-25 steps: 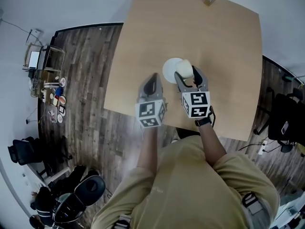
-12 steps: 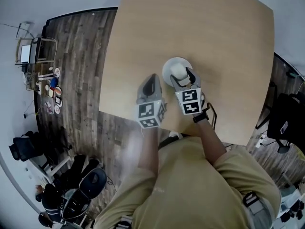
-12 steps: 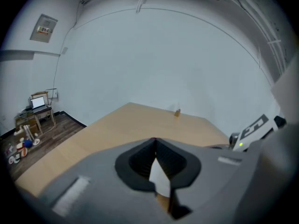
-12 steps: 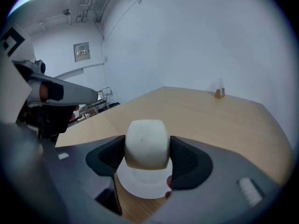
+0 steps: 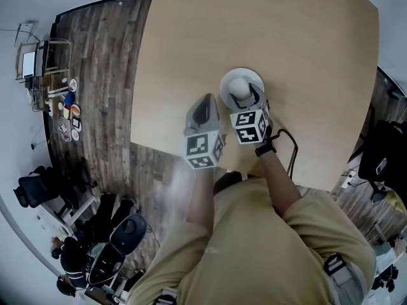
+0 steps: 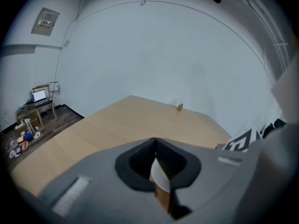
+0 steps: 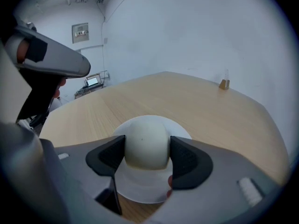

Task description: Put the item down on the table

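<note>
Pale round ball (image 7: 146,139) is pinched between the fingers of the right gripper (image 7: 147,149), just over the white plate (image 7: 135,196) on the bench (image 5: 305,56), possibly touching it; left gripper (image 6: 155,148) alongside, fingers closed on nothing

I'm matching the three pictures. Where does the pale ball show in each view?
Head view: ball at centre, over the white plate, between the right gripper's jaws.
Left gripper view: not in it.
Right gripper view: lower centre, clamped between the jaws.
Shared landmark: the wooden table, in all three.
</note>
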### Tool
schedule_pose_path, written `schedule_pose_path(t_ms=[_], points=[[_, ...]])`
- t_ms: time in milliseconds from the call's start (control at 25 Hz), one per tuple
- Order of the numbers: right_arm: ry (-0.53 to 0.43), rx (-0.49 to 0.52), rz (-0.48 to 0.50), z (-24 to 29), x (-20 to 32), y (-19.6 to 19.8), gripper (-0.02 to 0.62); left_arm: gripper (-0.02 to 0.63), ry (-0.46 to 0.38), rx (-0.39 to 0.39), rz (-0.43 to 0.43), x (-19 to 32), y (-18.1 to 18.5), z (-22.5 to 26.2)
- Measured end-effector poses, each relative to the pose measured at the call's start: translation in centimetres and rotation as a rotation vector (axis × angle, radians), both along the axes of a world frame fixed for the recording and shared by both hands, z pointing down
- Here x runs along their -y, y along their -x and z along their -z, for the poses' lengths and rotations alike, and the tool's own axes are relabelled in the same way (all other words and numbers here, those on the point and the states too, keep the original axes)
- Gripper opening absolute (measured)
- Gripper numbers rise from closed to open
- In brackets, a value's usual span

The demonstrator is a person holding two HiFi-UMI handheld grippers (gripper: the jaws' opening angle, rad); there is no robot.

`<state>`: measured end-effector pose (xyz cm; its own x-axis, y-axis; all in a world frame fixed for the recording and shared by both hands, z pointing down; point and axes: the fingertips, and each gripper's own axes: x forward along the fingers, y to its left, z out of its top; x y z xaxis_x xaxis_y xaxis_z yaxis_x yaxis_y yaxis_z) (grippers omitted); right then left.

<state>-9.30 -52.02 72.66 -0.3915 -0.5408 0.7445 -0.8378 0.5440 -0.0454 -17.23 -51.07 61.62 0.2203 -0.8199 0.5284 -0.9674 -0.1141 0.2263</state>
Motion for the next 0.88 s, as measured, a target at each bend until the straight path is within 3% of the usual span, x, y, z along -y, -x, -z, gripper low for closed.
schedule_pose_path(t_ms=[360, 520, 880], points=[[-0.037, -0.103, 0.008, -0.5, 0.0, 0.1, 0.318, 0.003, -0.009, -0.001, -0.011, -1.6, 0.1, 0.4], [-0.077, -0.059, -0.024, 1.6, -0.6, -0.3, 0.35, 0.003, -0.033, -0.008, -0.022, -3.0, -0.1, 1.8], [-0.178, 0.136, -0.183, 8.6, -4.8, -2.8, 0.319, 0.003, -0.119, -0.01, -0.055, -7.8, -0.7, 6.0]])
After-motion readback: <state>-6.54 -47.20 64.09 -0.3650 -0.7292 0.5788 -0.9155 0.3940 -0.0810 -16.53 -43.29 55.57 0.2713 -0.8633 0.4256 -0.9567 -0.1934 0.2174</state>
